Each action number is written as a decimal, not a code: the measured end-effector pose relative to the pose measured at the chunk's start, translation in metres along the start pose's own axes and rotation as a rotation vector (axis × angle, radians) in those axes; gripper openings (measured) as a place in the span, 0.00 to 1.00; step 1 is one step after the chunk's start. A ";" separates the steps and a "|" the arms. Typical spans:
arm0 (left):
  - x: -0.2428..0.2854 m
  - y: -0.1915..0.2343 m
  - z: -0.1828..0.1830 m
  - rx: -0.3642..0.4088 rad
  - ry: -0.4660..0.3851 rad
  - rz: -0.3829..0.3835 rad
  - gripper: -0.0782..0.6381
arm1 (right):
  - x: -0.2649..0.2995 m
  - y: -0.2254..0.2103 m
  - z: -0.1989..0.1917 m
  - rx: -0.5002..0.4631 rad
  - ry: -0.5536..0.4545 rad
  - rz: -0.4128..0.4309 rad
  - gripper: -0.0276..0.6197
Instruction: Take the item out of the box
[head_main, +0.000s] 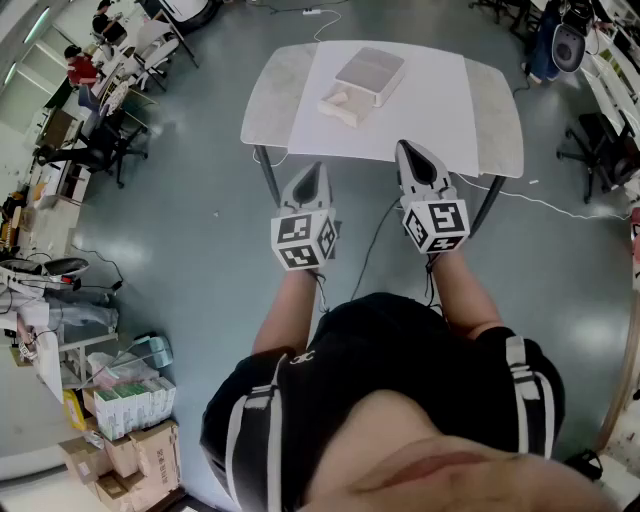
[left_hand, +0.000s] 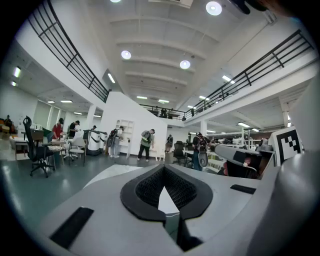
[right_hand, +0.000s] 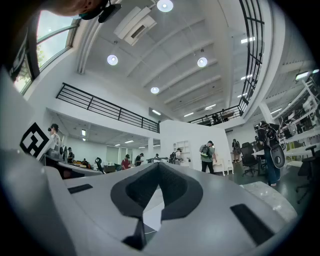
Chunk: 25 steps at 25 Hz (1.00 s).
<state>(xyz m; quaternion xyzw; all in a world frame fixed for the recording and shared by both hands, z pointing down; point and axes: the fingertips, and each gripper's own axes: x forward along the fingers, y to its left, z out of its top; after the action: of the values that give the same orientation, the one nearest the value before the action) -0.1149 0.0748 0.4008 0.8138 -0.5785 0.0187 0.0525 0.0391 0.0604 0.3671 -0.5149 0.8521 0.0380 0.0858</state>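
Note:
A flat pale grey box (head_main: 372, 70) lies on a white sheet (head_main: 440, 110) at the far middle of the table. A cream-coloured item (head_main: 341, 105) sticks out at the box's near left corner. My left gripper (head_main: 313, 171) hovers below the table's near edge, left of centre, jaws shut and empty. My right gripper (head_main: 411, 151) points at the sheet's near edge, also shut with nothing in it. Both stay well short of the box. In the left gripper view, the left gripper (left_hand: 162, 171) shows closed tips; in the right gripper view, the right gripper (right_hand: 155, 168) shows the same.
The marbled table (head_main: 497, 125) stands on dark legs over a grey floor. A white cable (head_main: 545, 203) runs across the floor at right. Office chairs (head_main: 100, 150) and desks with people stand at left, cardboard boxes (head_main: 130, 445) at lower left, and another chair (head_main: 600, 140) at right.

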 end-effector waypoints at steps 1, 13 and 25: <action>-0.001 -0.002 0.000 0.001 0.000 0.000 0.13 | -0.001 -0.001 0.000 0.002 0.001 0.000 0.06; 0.005 -0.033 -0.002 0.022 -0.001 0.004 0.13 | -0.014 -0.020 -0.002 0.006 0.004 0.020 0.06; 0.007 -0.066 -0.011 0.018 0.000 0.029 0.13 | -0.035 -0.049 -0.007 0.015 0.022 0.047 0.06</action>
<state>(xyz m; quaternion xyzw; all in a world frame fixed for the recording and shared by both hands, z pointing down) -0.0501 0.0906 0.4083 0.8059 -0.5899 0.0247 0.0451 0.0975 0.0667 0.3820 -0.4945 0.8651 0.0280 0.0796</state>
